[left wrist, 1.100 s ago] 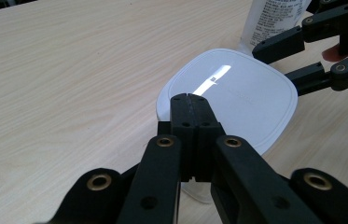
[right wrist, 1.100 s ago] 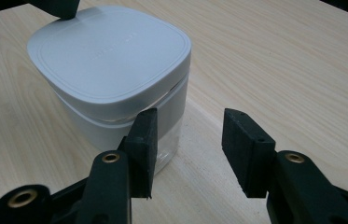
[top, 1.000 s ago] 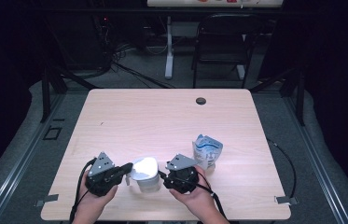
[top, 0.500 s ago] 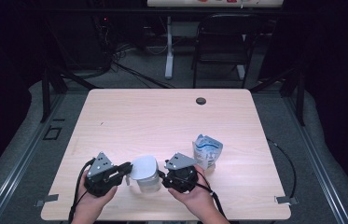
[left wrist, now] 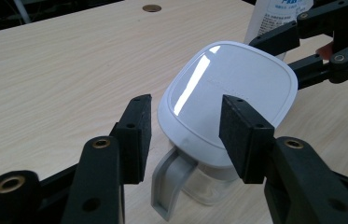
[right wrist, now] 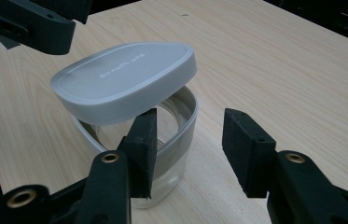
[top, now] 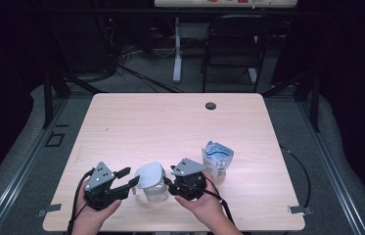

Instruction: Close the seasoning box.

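Behind the right gripper point(top: 168, 183) the blue-and-white pouch point(top: 216, 158) stands half hidden. Between both grippers sits the clear lidded container point(top: 154, 190) – its white lid point(left wrist: 230, 95) tilted, lifted on one side. The left gripper point(top: 130, 177), level, has just been opening, its jaws released beside the lid; whether the right gripper's half-spread jaws grasp the container wall, I cannot tell.

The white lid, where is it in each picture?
High view: the white lid lies tilted on the clear jar, near the table's front edge.
Left gripper view: centre right, beyond the left tongs.
Right gripper view: upper left, above the jar.
Shared landmark: the jar under it.
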Available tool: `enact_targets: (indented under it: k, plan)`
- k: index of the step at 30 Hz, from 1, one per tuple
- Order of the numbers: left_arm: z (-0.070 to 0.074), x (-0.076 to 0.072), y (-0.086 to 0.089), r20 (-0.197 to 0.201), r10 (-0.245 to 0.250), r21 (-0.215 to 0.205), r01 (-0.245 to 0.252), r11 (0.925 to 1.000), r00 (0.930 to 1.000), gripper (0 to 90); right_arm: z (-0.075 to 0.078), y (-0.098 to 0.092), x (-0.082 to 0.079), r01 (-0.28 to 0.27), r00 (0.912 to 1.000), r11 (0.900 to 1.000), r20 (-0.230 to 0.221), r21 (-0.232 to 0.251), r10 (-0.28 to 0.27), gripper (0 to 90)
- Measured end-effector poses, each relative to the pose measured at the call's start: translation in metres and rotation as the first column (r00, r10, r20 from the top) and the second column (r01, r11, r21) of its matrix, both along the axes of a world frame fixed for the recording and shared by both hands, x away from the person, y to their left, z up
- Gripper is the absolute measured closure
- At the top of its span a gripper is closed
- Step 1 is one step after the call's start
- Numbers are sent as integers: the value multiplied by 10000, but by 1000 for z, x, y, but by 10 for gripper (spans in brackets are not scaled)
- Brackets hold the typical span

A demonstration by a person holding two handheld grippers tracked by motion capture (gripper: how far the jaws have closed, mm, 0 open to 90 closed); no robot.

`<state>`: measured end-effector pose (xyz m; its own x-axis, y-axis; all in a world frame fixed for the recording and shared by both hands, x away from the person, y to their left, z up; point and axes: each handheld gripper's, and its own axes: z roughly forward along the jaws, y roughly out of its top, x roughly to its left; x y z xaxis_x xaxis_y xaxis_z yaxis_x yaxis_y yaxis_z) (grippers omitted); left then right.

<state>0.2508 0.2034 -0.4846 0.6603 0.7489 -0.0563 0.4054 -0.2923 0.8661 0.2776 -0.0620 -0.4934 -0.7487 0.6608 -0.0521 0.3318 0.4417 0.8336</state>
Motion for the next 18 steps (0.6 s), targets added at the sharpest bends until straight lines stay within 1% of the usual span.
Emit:
enact_targets:
  k: [1,3,4,5,6,7,10,13,14,18]
  plan:
    - [-1,0,1,-14,39,-100,-39,9999,10000,523,1,0,1,-34,10000,10000,-12,8,34,555]
    - [-4,-4,7,-115,199,-9,-199,9998,9997,521,2,1,1,-45,10000,10000,-4,-37,45,555]
    - [-5,-5,9,-181,228,33,-228,9997,9996,518,3,2,1,-80,10000,10000,13,-4,80,555]
    - [-7,-6,11,-239,218,-13,-219,9998,9995,518,4,2,1,-73,10000,10000,56,-2,73,555]
    - [-7,-6,11,-239,218,-13,-219,9998,9995,518,4,2,1,-73,10000,10000,56,-2,73,555]
    - [-9,-8,13,-345,286,52,-285,9996,9990,518,6,3,1,-65,9999,10000,90,63,65,555]
    - [-14,-11,16,-348,337,104,-334,9994,9988,518,8,4,1,-61,9999,9999,116,99,60,555]
    - [-18,-13,19,-432,357,112,-352,9993,9984,518,11,6,0,-57,9999,9999,151,147,55,555]
    - [-18,-14,19,-458,342,178,-335,9993,9984,518,11,7,0,-56,9999,9999,161,125,54,555]
    - [-19,-15,21,-400,292,126,-287,9995,9988,519,12,8,-1,-80,9998,9999,165,133,77,555]
